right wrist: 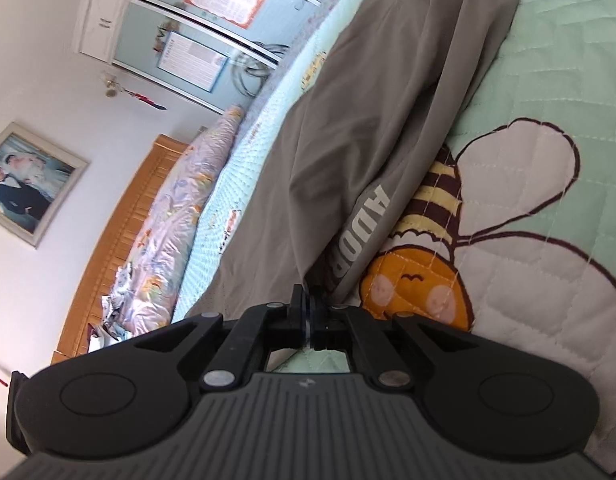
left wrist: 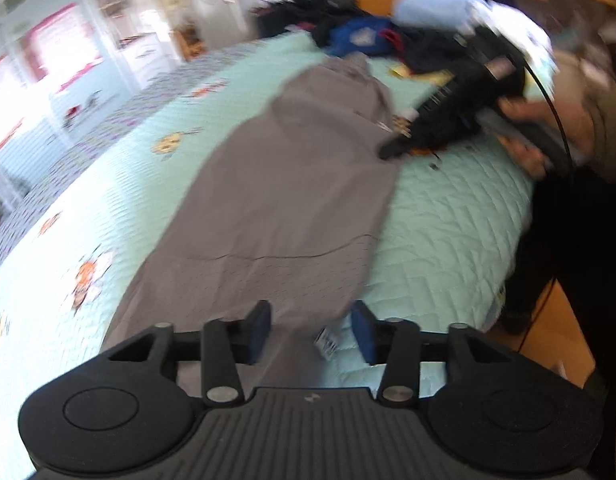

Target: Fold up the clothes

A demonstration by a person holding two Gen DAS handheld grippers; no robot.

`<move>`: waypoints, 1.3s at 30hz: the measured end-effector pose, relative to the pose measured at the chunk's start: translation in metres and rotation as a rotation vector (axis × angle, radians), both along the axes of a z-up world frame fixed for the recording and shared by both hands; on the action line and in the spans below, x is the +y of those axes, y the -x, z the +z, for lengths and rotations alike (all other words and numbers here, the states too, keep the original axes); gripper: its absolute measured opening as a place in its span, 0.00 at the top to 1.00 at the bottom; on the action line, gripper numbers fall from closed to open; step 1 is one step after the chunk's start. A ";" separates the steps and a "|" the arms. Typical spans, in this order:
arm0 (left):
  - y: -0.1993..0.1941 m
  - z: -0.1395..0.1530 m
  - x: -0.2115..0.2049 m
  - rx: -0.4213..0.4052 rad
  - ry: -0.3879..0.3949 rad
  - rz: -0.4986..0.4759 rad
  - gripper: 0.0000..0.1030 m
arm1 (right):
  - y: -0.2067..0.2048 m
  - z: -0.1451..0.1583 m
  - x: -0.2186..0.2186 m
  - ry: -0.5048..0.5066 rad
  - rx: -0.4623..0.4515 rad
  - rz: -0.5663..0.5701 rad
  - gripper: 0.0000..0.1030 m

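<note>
Though blur softens the left wrist view, the grey trousers [left wrist: 292,184] lie stretched flat along the mint quilt [left wrist: 439,240], one end cut off under the left gripper [left wrist: 311,332], whose jaws stand apart over the cloth without pressing it. Smooth grey fabric carries white lettering, partly hidden by a fold. The right gripper [right wrist: 308,312] is clamped on a pinch of the trousers' edge beside a stitched bee [right wrist: 439,248]. A heap of clothes [left wrist: 359,36] behind is too smeared to sort.
</note>
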State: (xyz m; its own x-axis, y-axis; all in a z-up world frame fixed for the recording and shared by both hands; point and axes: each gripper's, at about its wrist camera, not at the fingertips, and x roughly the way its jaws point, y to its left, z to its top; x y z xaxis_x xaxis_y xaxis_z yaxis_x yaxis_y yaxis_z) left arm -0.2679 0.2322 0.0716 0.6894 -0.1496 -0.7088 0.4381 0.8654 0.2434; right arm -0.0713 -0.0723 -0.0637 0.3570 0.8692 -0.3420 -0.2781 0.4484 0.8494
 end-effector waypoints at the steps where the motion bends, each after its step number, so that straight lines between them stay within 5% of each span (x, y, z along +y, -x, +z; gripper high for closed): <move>1: 0.007 0.002 0.007 -0.016 0.035 0.036 0.50 | 0.001 -0.001 0.000 -0.009 -0.015 0.004 0.98; 8: 0.087 0.020 0.086 -0.251 0.324 0.477 0.18 | 0.011 0.003 -0.006 0.017 -0.099 -0.011 0.96; 12: 0.111 0.016 0.142 -0.300 0.476 0.777 0.17 | 0.021 0.007 -0.016 0.037 -0.127 -0.047 0.87; 15: 0.107 0.012 0.161 -0.318 0.617 0.753 0.18 | 0.024 0.004 -0.022 0.028 -0.140 -0.065 0.86; 19: 0.075 -0.003 0.155 -0.259 0.561 0.651 0.20 | 0.024 -0.001 -0.020 0.050 -0.189 -0.049 0.86; 24: 0.060 -0.032 0.175 -0.235 0.596 0.741 0.20 | 0.023 -0.004 -0.023 0.047 -0.219 -0.037 0.86; 29: 0.051 -0.044 0.195 -0.216 0.542 0.808 0.20 | 0.024 -0.004 -0.024 0.061 -0.236 -0.038 0.87; 39: 0.024 -0.066 0.235 -0.100 0.583 0.786 0.18 | 0.027 -0.004 -0.023 0.072 -0.234 -0.043 0.88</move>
State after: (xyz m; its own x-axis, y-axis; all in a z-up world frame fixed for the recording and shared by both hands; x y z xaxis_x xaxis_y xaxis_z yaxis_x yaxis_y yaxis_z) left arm -0.2923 0.4675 0.0055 0.7953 0.0697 -0.6022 -0.3131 0.8979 -0.3095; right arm -0.0985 -0.0953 -0.0675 0.4698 0.8279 -0.3065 -0.4429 0.5214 0.7294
